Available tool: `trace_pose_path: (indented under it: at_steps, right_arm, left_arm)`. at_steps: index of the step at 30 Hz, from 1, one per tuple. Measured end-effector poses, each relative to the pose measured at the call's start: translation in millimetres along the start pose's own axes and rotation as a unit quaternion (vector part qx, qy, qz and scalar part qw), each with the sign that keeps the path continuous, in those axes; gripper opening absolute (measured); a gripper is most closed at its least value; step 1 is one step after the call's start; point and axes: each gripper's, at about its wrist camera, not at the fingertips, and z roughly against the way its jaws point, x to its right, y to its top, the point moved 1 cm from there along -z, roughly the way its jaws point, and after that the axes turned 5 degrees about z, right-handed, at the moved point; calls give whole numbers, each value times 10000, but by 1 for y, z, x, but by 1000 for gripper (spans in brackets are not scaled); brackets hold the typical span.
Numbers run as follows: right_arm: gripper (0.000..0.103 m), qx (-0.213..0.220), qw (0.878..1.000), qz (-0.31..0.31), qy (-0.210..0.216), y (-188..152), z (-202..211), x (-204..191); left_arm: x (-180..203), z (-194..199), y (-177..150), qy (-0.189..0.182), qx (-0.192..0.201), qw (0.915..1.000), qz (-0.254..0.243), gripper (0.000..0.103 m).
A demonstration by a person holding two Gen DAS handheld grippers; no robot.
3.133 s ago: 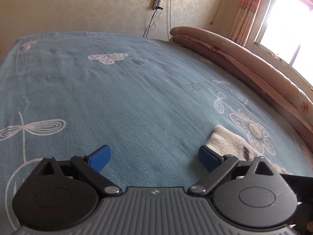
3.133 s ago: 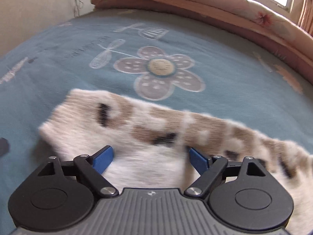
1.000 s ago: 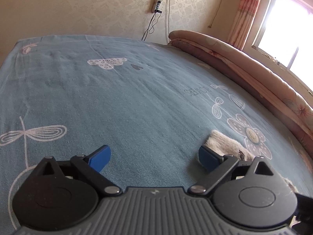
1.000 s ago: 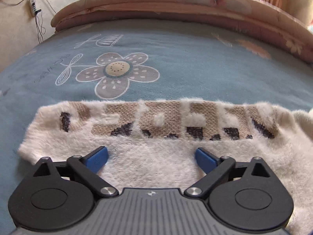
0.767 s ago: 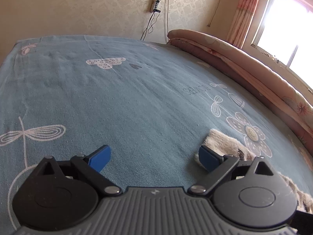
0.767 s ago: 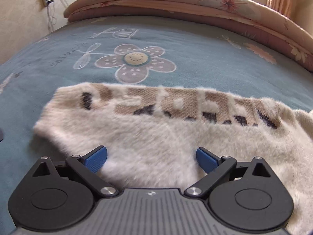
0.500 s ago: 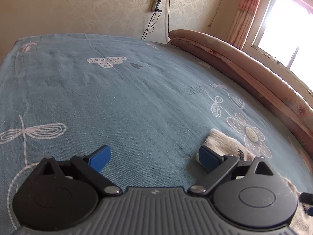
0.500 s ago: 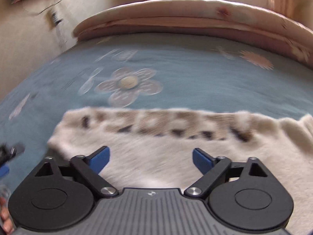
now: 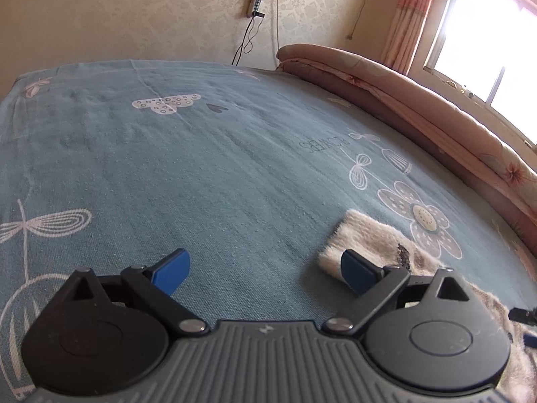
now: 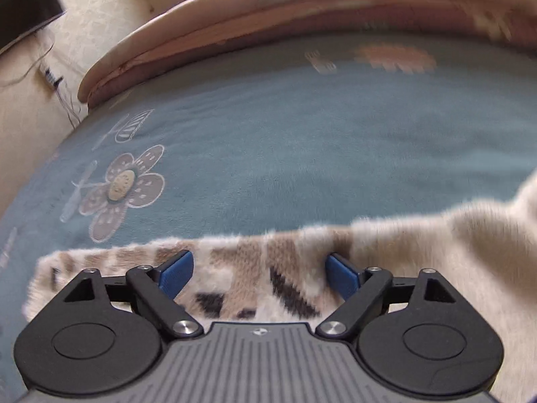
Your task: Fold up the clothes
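A fluffy cream sweater with a brown and black knitted band (image 10: 255,268) lies flat on the blue bedspread (image 10: 302,141). My right gripper (image 10: 259,273) hovers over that band, its jaws wide apart and opening, the pads clear of the fabric. The sweater's end (image 9: 372,235) shows at the lower right of the left wrist view. My left gripper (image 9: 263,270) stands open just left of that end, with only bedspread (image 9: 201,168) between its fingers. The tip of the right gripper peeks in at that view's right edge.
A rolled pink quilt (image 9: 402,90) runs along the bed's far side under the window (image 9: 496,33). A power strip with cables (image 9: 255,0) hangs on the wall. The bedspread carries a printed flower (image 10: 124,184) beside the sweater.
The right gripper has swung sideways to the right along the sweater's band, with the view rolling and blurring. The left gripper has stayed in place.
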Motion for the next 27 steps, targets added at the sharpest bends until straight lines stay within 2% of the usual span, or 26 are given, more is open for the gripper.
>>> trace_pose_path:
  at_steps: [2,6,9,11,17,19,21,23,27]
  right_arm:
    - [95,62,9998,175,-33,5,-2,-4]
    - [94,432,9986,-190,226,16,34,11]
    - [94,565,9982,-188,88,12,57,25]
    - [94,478,9988,-134,26,6,58,32]
    - [95,336,9991,-217,-115,3,19,38]
    - [103,236,9993,-251,-173,3,0,38]
    - [103,251,9991,14,-349,5,-6,30]
    - [103,189,9991,-43,-372,9,-1,27]
    - [99,229,9990,-367,135,7,42,27]
  left_arm:
    - [1,0,-1,1,3,10000,-64,96]
    - [-2,0,0,-5,-17,10000,19,96]
    - [-4,0,0,-14,-29,10000,74,96]
    - [-3,1,0,-17,-34,10000,63,96]
    - [-1,0,-1,22,-13,10000,19,96]
    - [1,-2,-2,25,-38,10000,32,96]
    - [4,-3,-3,-8,-68,10000,1,96]
    - [7,-2,-4,-43,-72,9999,-96,96]
    - [8,1,-4,-66,-36,9999,-137,96]
